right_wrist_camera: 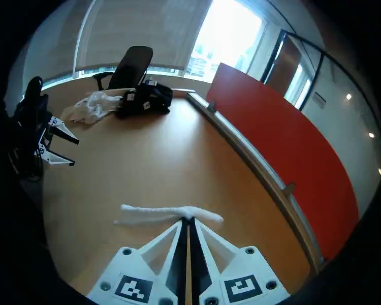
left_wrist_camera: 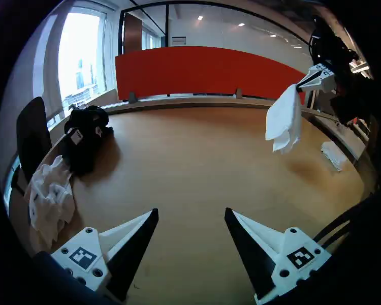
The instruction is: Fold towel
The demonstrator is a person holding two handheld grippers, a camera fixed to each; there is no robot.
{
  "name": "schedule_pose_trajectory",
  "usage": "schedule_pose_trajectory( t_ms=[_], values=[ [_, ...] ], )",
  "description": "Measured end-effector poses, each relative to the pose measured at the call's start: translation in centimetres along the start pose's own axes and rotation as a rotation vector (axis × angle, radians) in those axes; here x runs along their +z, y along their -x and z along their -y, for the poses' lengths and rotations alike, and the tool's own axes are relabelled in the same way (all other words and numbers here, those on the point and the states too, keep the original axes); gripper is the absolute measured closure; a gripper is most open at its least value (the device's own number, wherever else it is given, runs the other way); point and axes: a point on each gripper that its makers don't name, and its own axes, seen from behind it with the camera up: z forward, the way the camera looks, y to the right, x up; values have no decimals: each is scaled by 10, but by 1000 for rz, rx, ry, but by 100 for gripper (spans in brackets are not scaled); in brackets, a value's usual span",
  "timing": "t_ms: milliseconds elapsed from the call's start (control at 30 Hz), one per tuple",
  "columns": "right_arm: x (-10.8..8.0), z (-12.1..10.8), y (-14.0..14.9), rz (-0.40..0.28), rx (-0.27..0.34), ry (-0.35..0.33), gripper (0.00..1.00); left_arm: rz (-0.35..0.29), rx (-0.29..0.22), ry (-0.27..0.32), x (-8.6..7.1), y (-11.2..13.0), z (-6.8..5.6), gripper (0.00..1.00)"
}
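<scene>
Right gripper [right_wrist_camera: 189, 220] fingers pinch the towel [right_wrist_camera: 145, 214]; left gripper [left_wrist_camera: 191, 210] fingers gape wide.

White towel [left_wrist_camera: 284, 119] — red divider [left_wrist_camera: 205, 71], tan table [left_wrist_camera: 190, 152].

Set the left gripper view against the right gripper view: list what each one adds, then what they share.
Left gripper view: the towel hanging full length from the right gripper, plus a small folded cloth near the table edge. Right gripper view: the right fingers shut on the towel's bunched top, and the left gripper open, off to the side. Shared: wooden table, red partition, black bag, crumpled white pile.
</scene>
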Motion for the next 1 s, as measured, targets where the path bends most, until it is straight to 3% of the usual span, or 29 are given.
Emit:
schedule_pose_trajectory(
  t_ms=[1000],
  values=[
    [-66,-84,87,94,104,122,98,16,7,-6,2,0,-4,3]
  ],
)
